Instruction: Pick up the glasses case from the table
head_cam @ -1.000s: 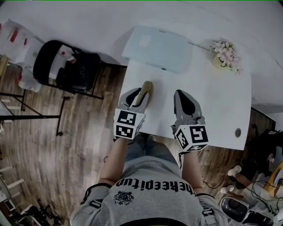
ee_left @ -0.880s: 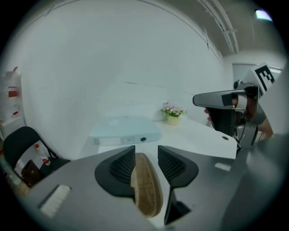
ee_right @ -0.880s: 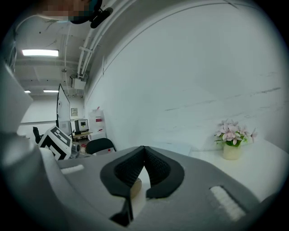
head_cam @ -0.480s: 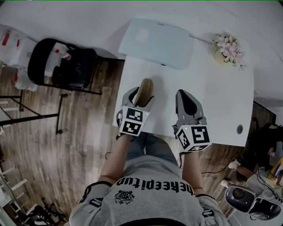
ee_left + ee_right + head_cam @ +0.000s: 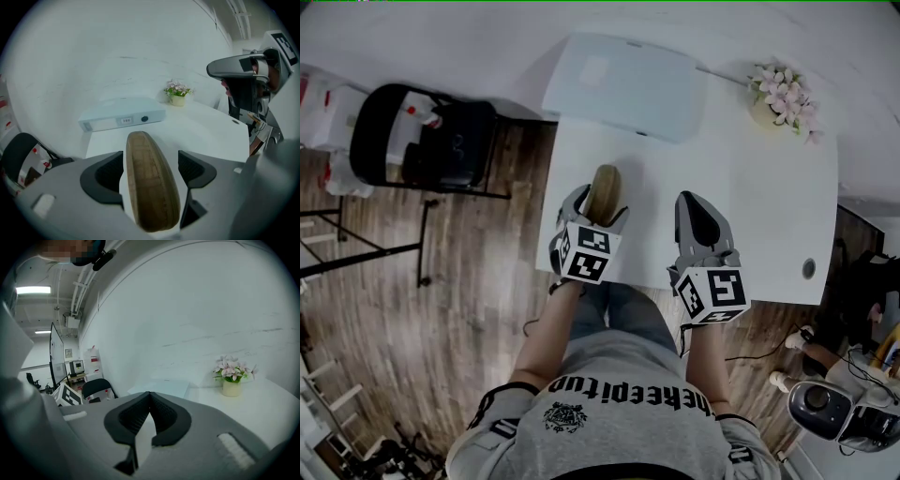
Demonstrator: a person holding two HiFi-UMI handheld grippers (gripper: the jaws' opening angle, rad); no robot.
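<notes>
White table (image 5: pixel 769 216) bears the case (image 5: pixel 605 186); my left gripper (image 5: pixel 598 208) straddles it, jaws opening, pads off its sides, probably lining up a grip; right gripper (image 5: pixel 698 214) waits spare, jaws together

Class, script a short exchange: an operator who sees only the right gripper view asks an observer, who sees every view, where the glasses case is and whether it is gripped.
Operator: My view shows no glasses case. Where is it?
Observer: It lies on the white table, between the jaws of the left gripper.
Operator: Is it gripped?
Observer: No. Those jaws are opening, and bare table shows between the case and one pad.
</notes>
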